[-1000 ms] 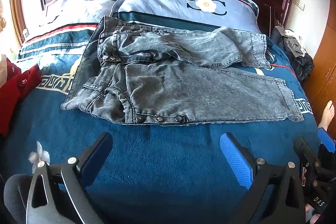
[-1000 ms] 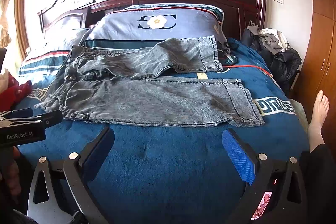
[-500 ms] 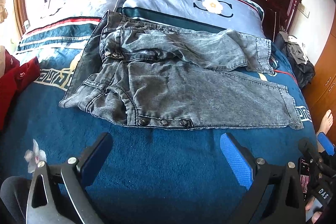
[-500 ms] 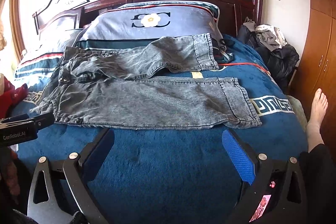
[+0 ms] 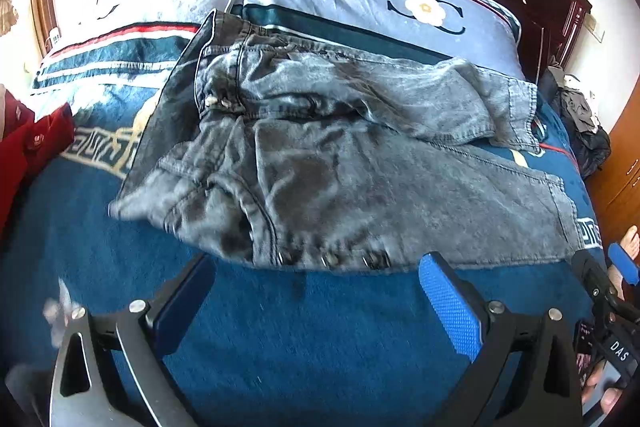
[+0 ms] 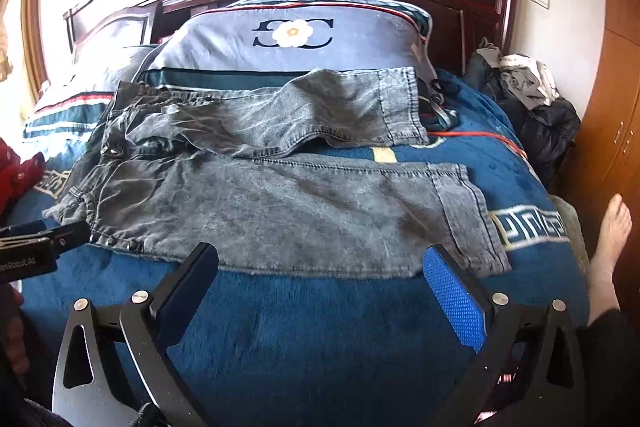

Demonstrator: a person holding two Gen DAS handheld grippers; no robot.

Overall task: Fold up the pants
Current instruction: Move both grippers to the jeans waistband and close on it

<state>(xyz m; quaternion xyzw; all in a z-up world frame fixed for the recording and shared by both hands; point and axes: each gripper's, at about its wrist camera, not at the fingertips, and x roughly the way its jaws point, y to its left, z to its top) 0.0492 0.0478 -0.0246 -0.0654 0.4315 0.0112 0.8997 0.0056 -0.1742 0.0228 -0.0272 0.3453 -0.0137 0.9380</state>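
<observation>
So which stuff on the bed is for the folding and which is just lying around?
For the folding:
grey jeans
left gripper, open
right gripper, open

Just lying around:
flower pillow
red cloth
clothes pile
blue blanket

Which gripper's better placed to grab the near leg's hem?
Right. The right gripper is open just short of the near leg's hem of the jeans. The left gripper, also open, faces the waistband end.
</observation>
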